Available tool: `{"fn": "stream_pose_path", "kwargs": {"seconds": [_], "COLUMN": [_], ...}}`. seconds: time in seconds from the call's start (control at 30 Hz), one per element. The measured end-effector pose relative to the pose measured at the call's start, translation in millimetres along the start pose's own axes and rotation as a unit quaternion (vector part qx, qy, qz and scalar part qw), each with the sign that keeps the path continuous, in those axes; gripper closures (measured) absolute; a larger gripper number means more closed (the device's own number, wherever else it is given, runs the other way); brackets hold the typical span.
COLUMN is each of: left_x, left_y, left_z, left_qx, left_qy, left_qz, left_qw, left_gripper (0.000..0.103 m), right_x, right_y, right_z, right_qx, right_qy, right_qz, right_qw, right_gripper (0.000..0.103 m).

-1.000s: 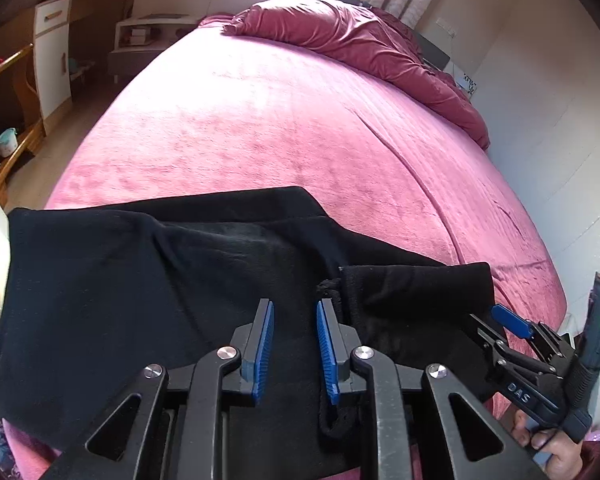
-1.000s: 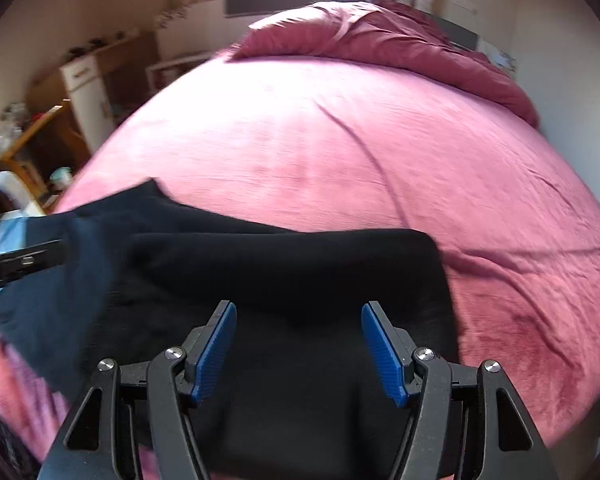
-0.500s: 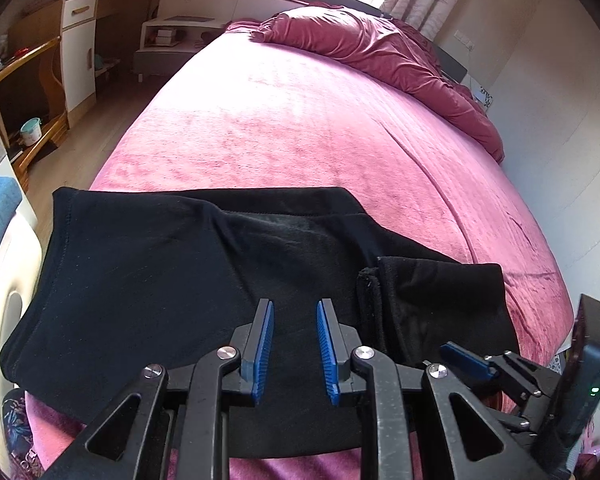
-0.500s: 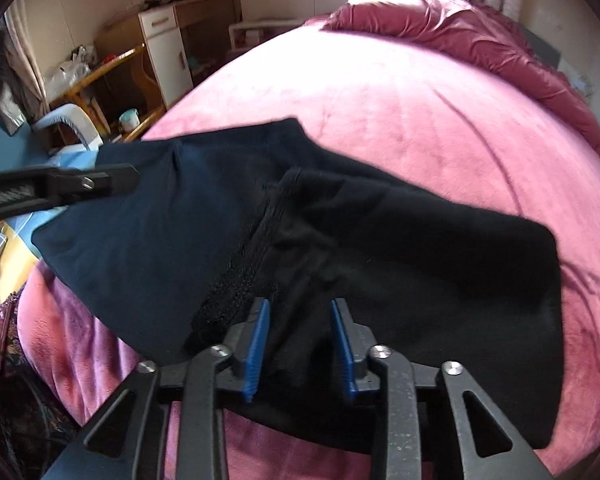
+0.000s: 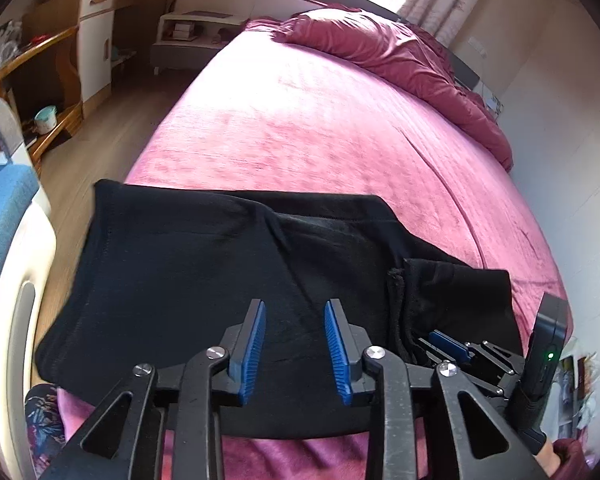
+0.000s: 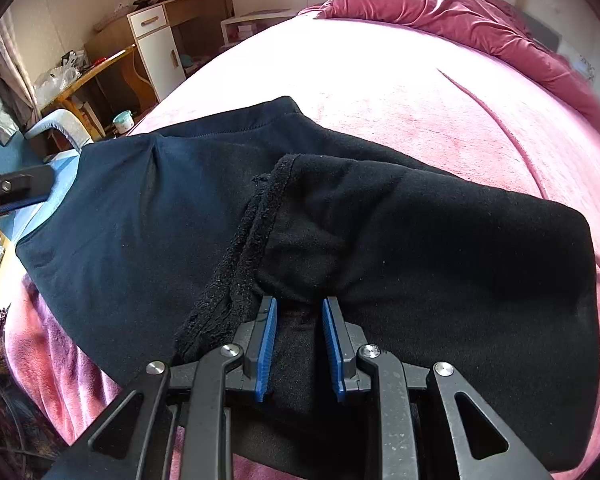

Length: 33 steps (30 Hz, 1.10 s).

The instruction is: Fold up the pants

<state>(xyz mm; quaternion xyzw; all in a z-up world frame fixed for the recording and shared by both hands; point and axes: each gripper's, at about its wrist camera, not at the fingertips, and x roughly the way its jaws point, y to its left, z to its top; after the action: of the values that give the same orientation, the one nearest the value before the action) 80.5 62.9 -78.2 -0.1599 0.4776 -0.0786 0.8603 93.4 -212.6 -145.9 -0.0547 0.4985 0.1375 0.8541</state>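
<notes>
Black pants (image 5: 228,280) lie folded across the near end of a pink bed (image 5: 320,132). A folded-over part with a fuzzy inner waistband (image 6: 240,264) lies on top at the right. My left gripper (image 5: 295,314) hovers over the pants' middle, jaws a little apart, nothing between them. My right gripper (image 6: 299,310) is at the near edge of the folded part, blue pads (image 6: 269,340) narrowly apart with black cloth bunched between them. The right gripper also shows in the left wrist view (image 5: 460,350), low at the pants' right end.
A crumpled pink duvet (image 5: 400,56) lies at the bed's head. A wooden desk (image 6: 96,80), white cabinet (image 6: 156,52) and chair (image 5: 12,208) stand left of the bed. A wall runs along the bed's right side.
Both grippers drew back toward the near edge, so more of the pants shows. The right jaws narrowed from wide open onto the folded part's edge. The left jaws stayed about the same.
</notes>
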Motion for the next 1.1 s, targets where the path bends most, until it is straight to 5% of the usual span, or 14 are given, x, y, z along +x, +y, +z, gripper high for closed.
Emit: {"fn": "stream_pose_path", "kwargs": {"seconds": [0.2,0.3,0.43,0.57,1.1], "left_x": [-38,-56,-60,-44,-4], "left_y": [94,152,204,227,221], "left_z": [12,6,-13,-35,-56], "left_qx": [-0.125,-0.205,-0.280,-0.327,-0.335], "left_qy": [-0.008,-0.015,0.000,0.035,0.088], "left_qz": [0.000,0.010,0.008,-0.008,-0.001], "left_qw": [0.9922,0.9786,0.9601,0.9444,0.9380], "left_gripper": [0.070,0.070,0.068,0.064,0.062], "right_x": [-5,-11,-33,-50,-47], "right_y": [-1,-3,-6,2,21], "right_z": [-10,-12,-9,-8,-24], "right_qx": [0.009,0.013,0.031,0.016,0.001], "right_qy": [-0.011,-0.018,-0.053,-0.071,-0.046], "right_qz": [0.001,0.002,0.007,0.015,0.038], "right_qw": [1.000,1.000,0.998,0.997,0.998], "right_gripper": [0.079,0.076,0.055,0.053,0.047]}}
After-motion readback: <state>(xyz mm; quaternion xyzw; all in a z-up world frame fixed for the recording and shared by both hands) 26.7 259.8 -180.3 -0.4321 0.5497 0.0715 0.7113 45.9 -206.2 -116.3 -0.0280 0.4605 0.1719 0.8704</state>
